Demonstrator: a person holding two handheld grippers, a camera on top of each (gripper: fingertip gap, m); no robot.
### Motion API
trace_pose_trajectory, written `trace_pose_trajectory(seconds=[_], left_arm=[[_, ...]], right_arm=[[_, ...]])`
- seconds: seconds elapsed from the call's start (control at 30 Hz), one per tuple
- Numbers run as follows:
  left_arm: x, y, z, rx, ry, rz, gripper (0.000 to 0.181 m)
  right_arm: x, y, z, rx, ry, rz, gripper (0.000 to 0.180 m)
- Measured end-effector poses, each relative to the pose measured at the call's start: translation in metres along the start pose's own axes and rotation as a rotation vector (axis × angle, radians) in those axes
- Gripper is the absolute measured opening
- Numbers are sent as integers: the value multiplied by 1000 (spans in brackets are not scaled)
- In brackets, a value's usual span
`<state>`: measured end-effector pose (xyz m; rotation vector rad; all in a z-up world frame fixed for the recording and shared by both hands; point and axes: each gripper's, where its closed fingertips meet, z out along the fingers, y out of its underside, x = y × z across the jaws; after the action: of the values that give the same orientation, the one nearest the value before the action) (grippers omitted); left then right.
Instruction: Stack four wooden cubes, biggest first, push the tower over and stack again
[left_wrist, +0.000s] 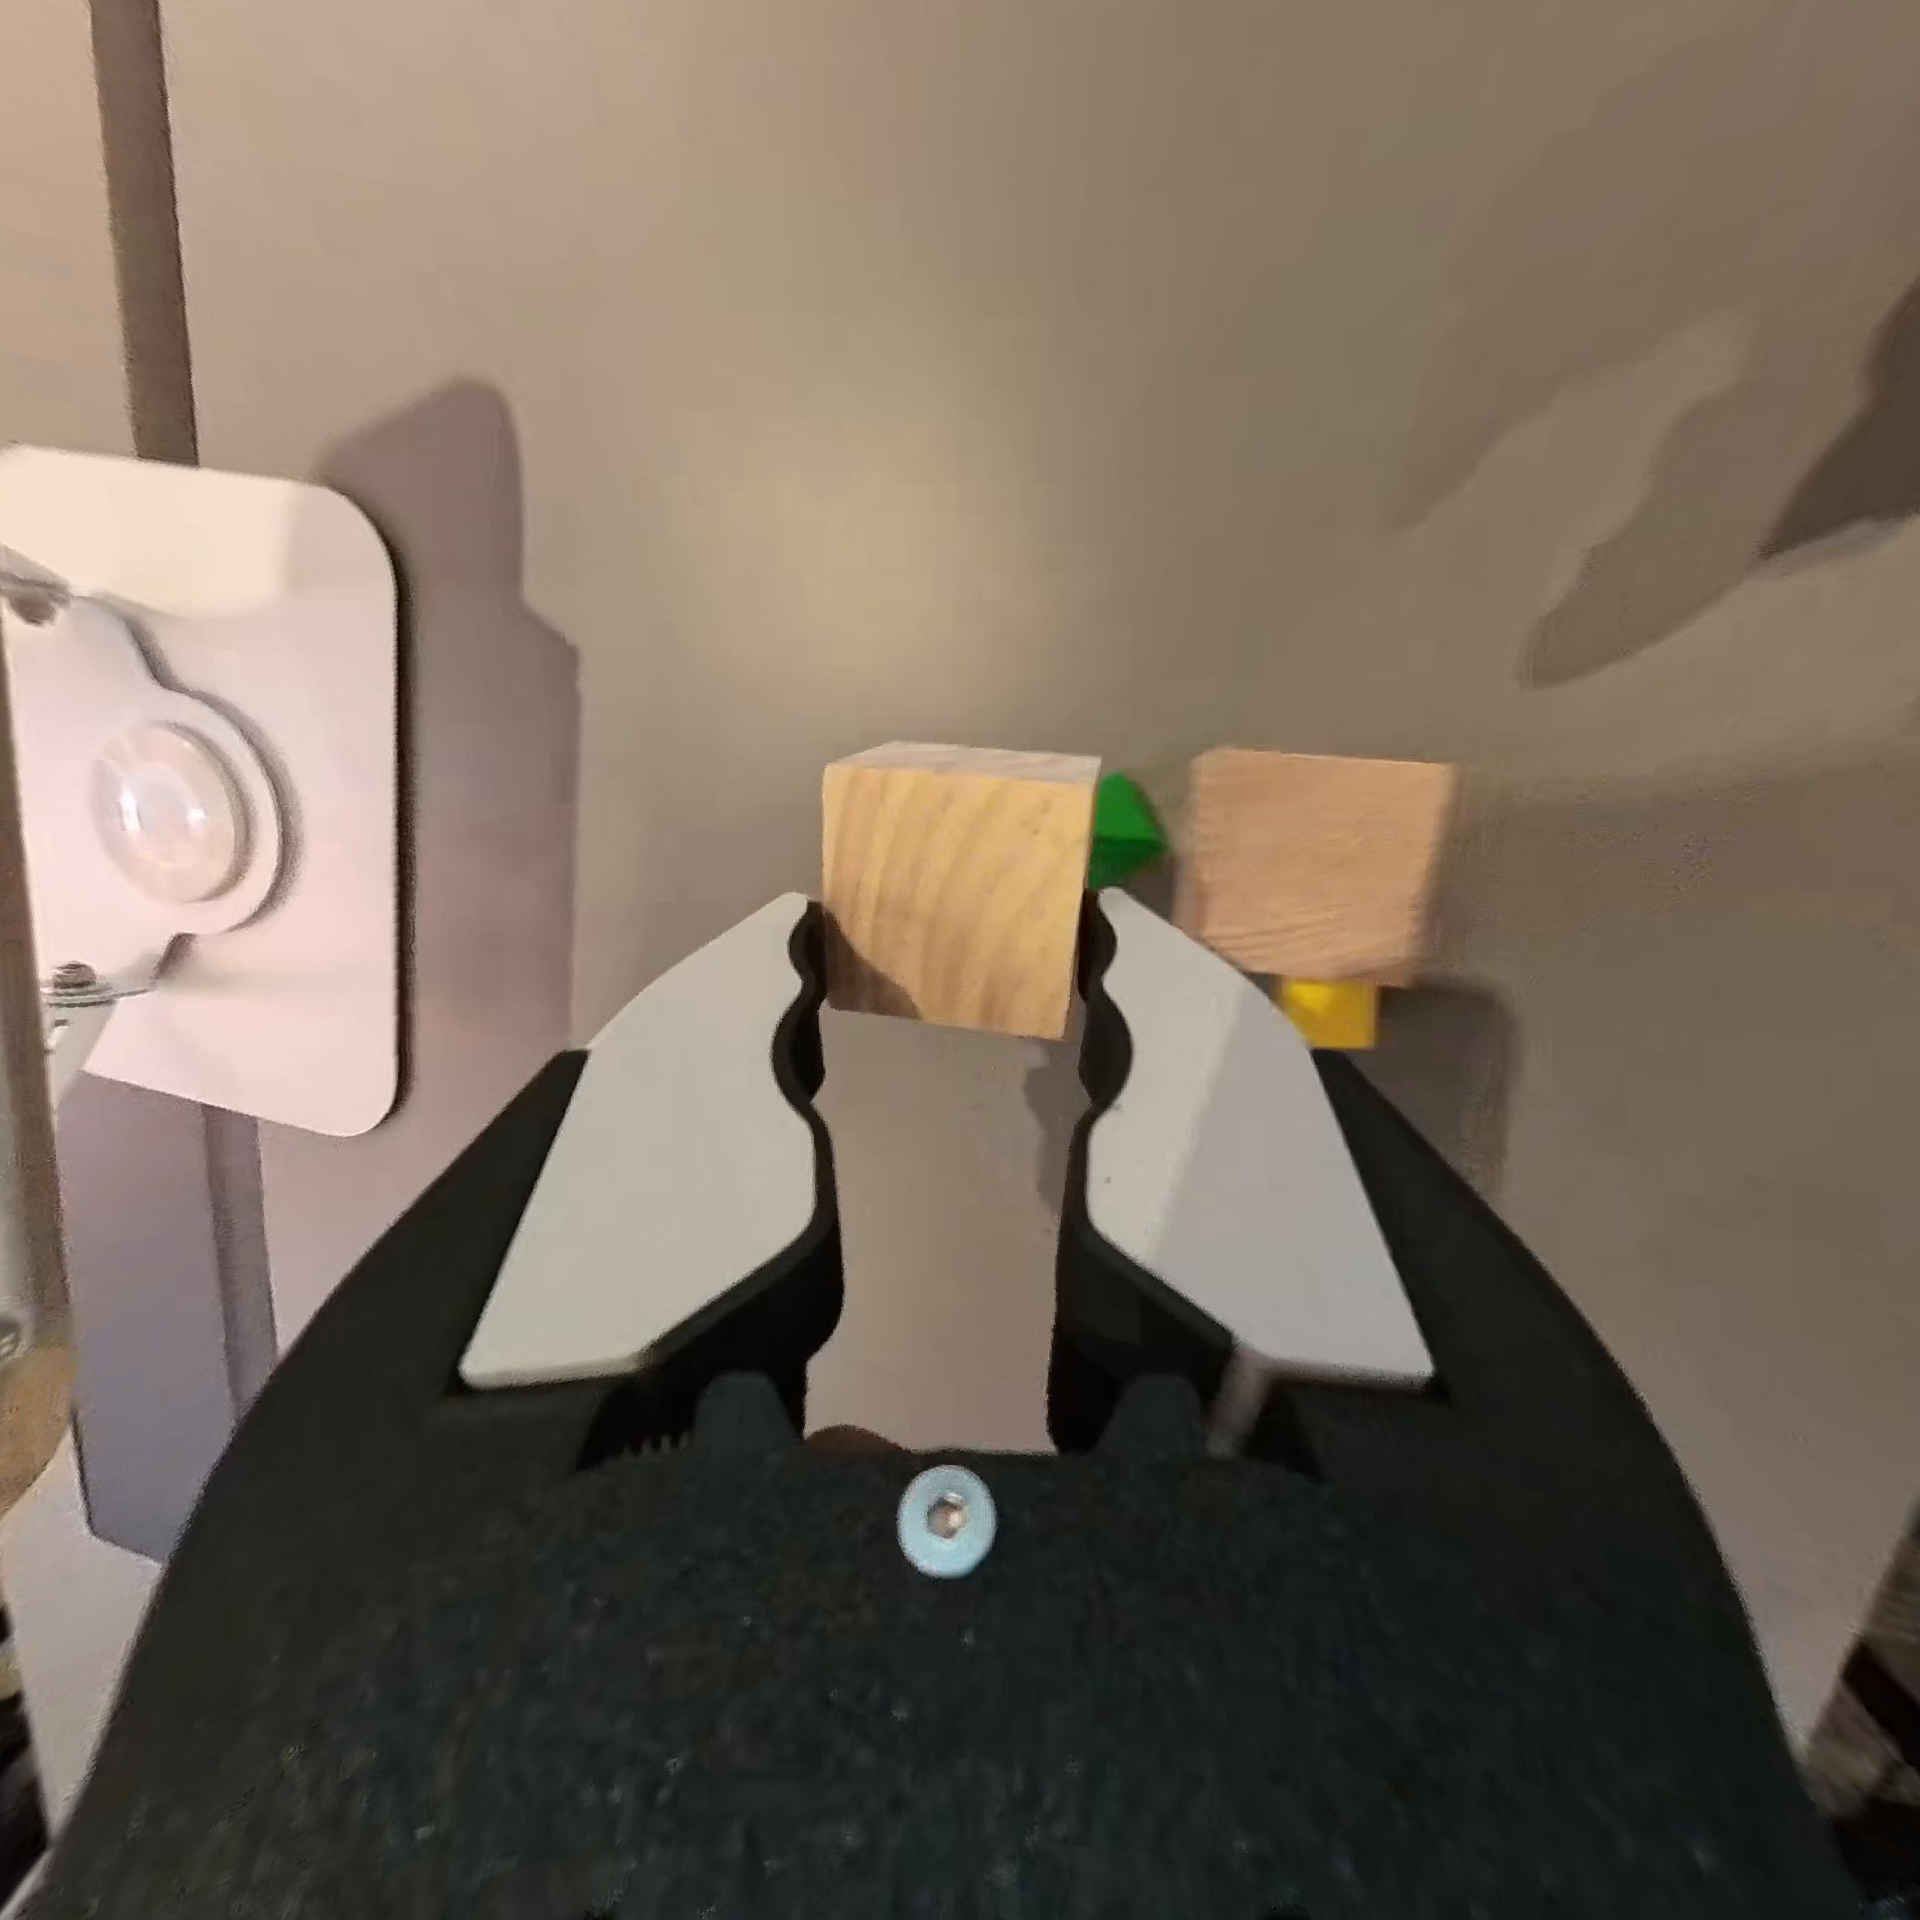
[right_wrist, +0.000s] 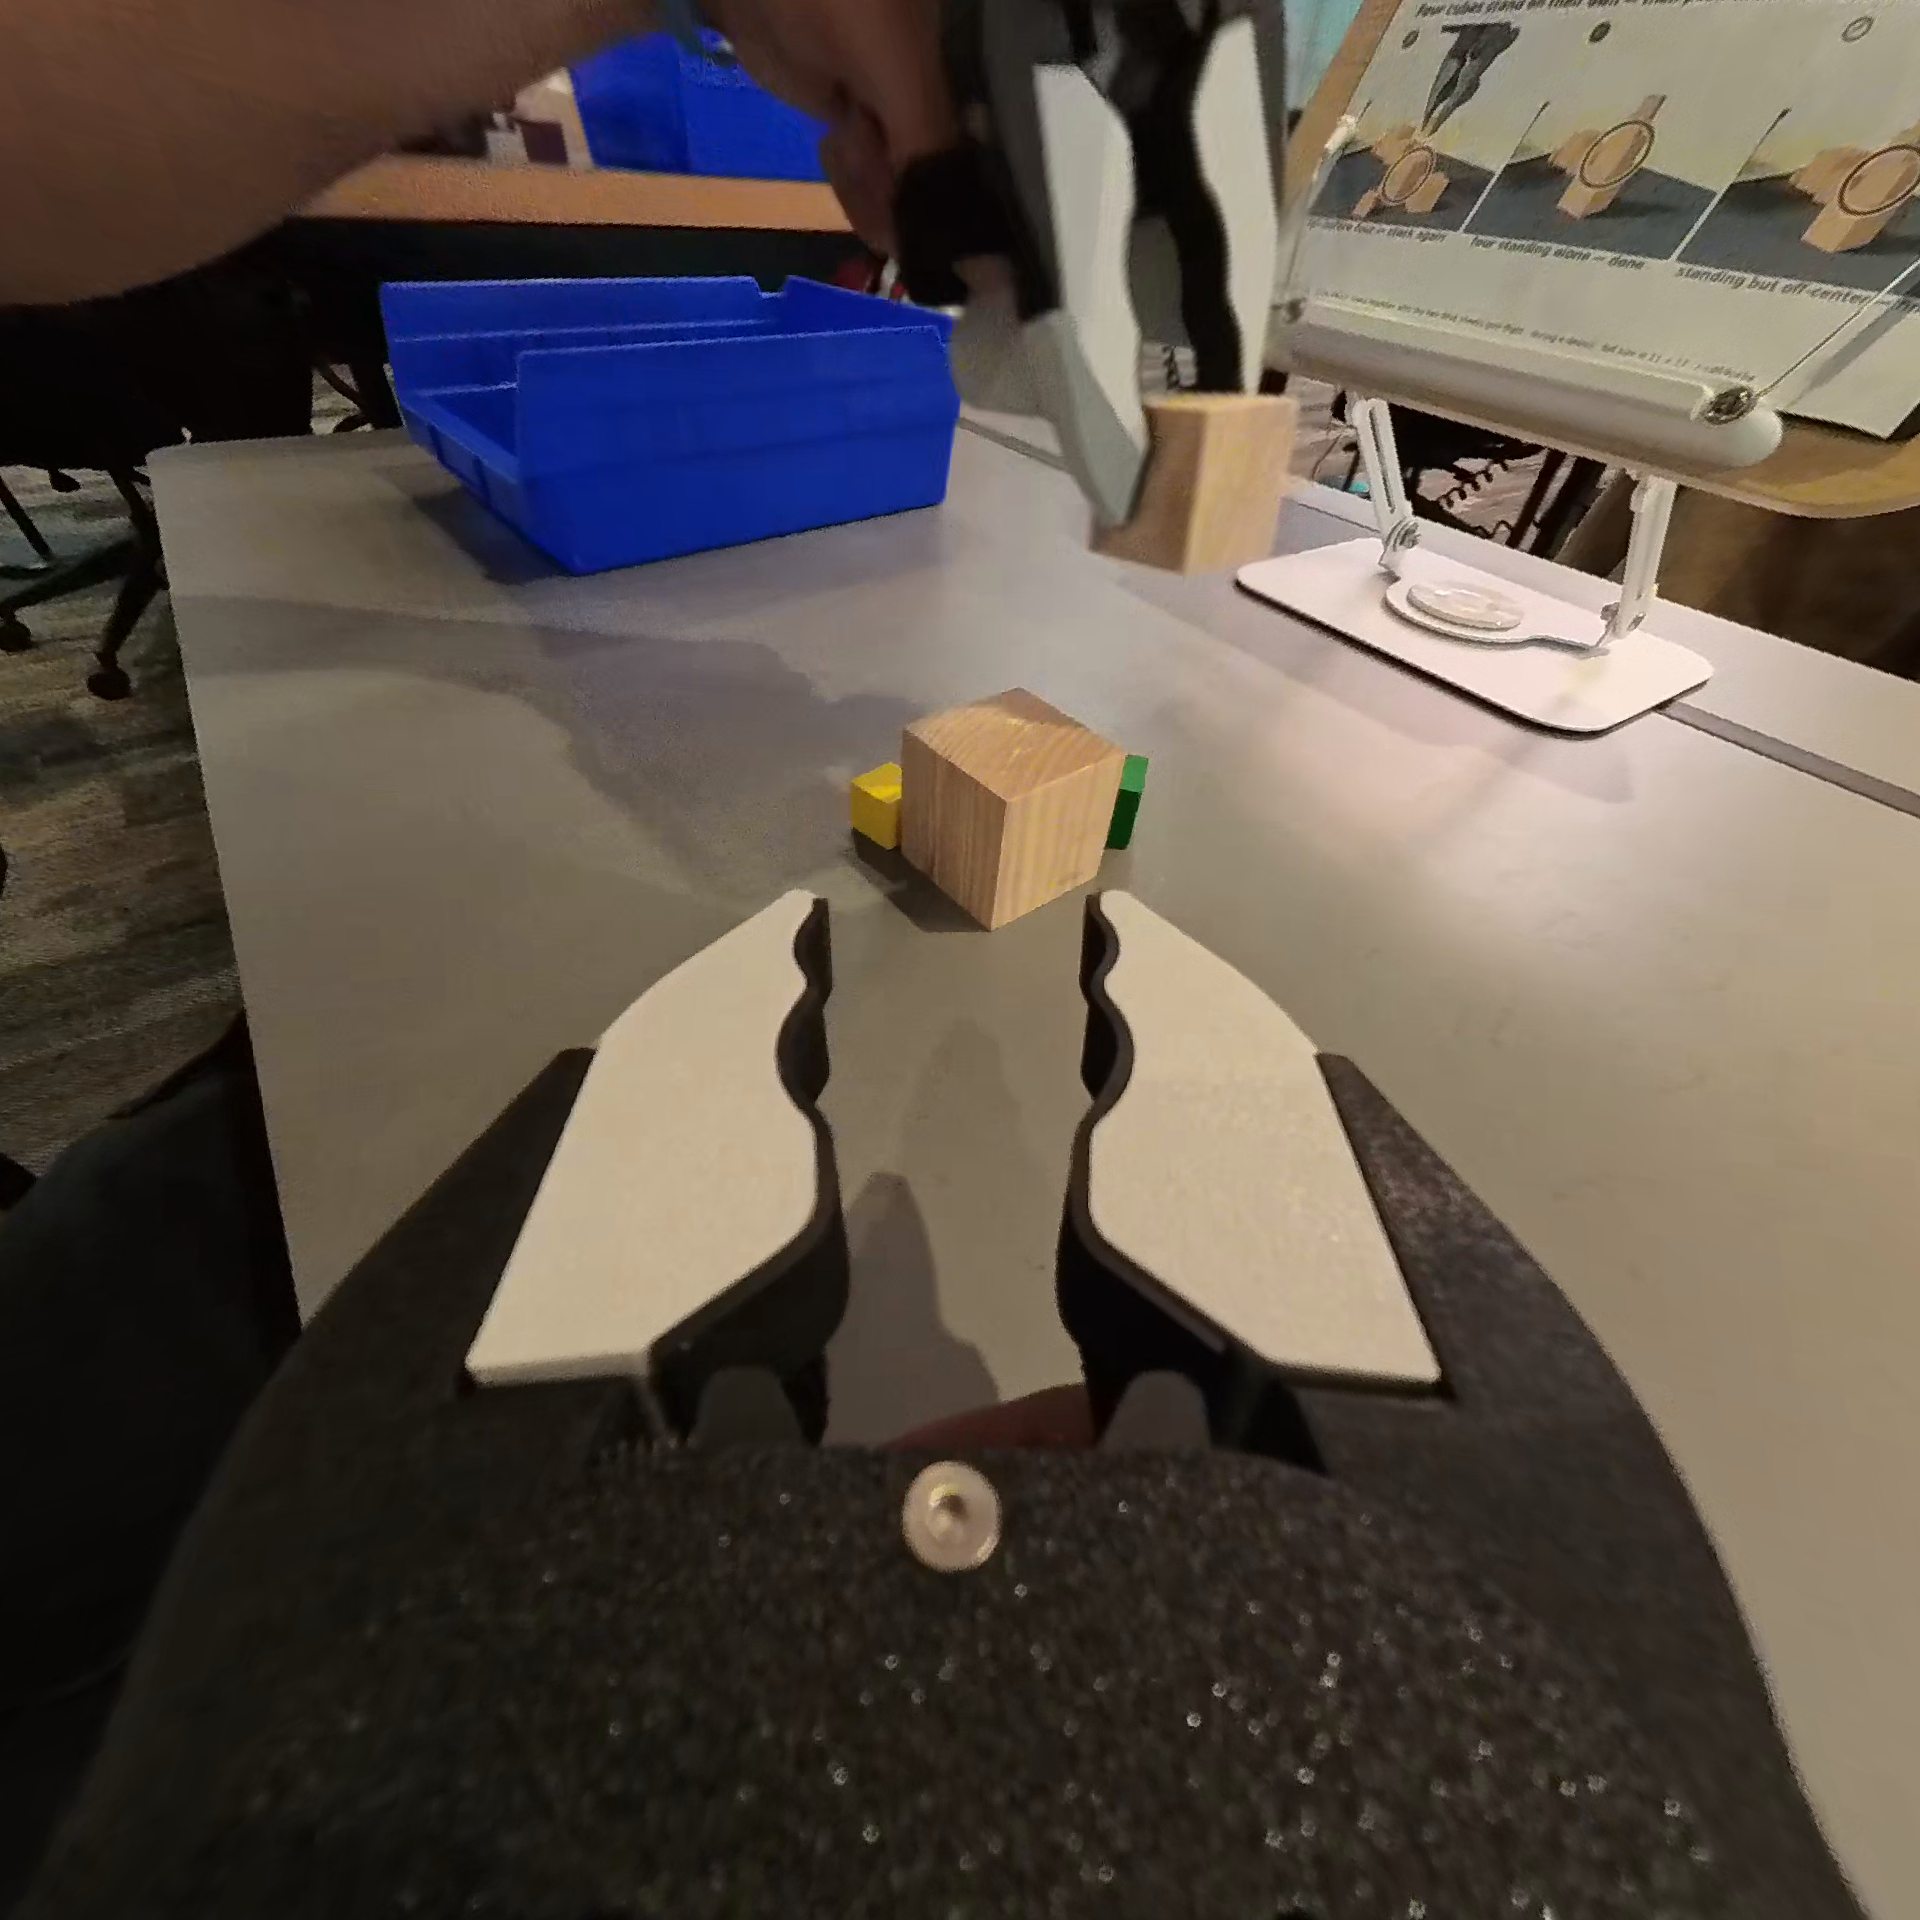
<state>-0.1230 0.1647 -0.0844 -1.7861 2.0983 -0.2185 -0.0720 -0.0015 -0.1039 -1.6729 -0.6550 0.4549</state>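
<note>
My left gripper (left_wrist: 951, 920) is shut on a light wooden cube (left_wrist: 951, 883), gripped by its sides at the fingertips and held a little above the grey table (left_wrist: 935, 468). To its right a second wooden cube (left_wrist: 1314, 868) rests on the table, with a small green cube (left_wrist: 1124, 831) and a small yellow cube (left_wrist: 1332, 1013) beside it. In the right wrist view my right gripper (right_wrist: 956, 914) is open and empty, just short of that resting cube (right_wrist: 1013, 805), which has the yellow cube (right_wrist: 878, 802) on its left and the green cube (right_wrist: 1127, 800) on its right. Farther back is the left gripper (right_wrist: 1190, 436) with its cube (right_wrist: 1221, 499).
A blue plastic bin (right_wrist: 727, 447) stands at the back left of the table (right_wrist: 468, 831). A white stand base (right_wrist: 1475, 634) holding a picture board (right_wrist: 1610, 208) is at the back right; it also shows in the left wrist view (left_wrist: 239, 779). The table's left edge drops to the carpet.
</note>
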Motion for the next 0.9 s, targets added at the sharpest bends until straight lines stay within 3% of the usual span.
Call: trace_pose_trajectory(seconds=[0.17, 0.3, 0.8, 0.9], left_arm=[[46, -1, -10, -76, -28, 99, 46], [64, -1, 3, -112, -1, 62, 46], [69, 15, 26, -146, 30, 55, 46], [68, 16, 23, -129, 31, 45, 66]], right_arm=[[0, 0, 0, -1, -3, 2, 45], [0, 0, 0, 0, 0, 2, 44], [0, -1, -1, 9, 1, 3, 43], [2, -2, -1, 12, 6, 19, 43]])
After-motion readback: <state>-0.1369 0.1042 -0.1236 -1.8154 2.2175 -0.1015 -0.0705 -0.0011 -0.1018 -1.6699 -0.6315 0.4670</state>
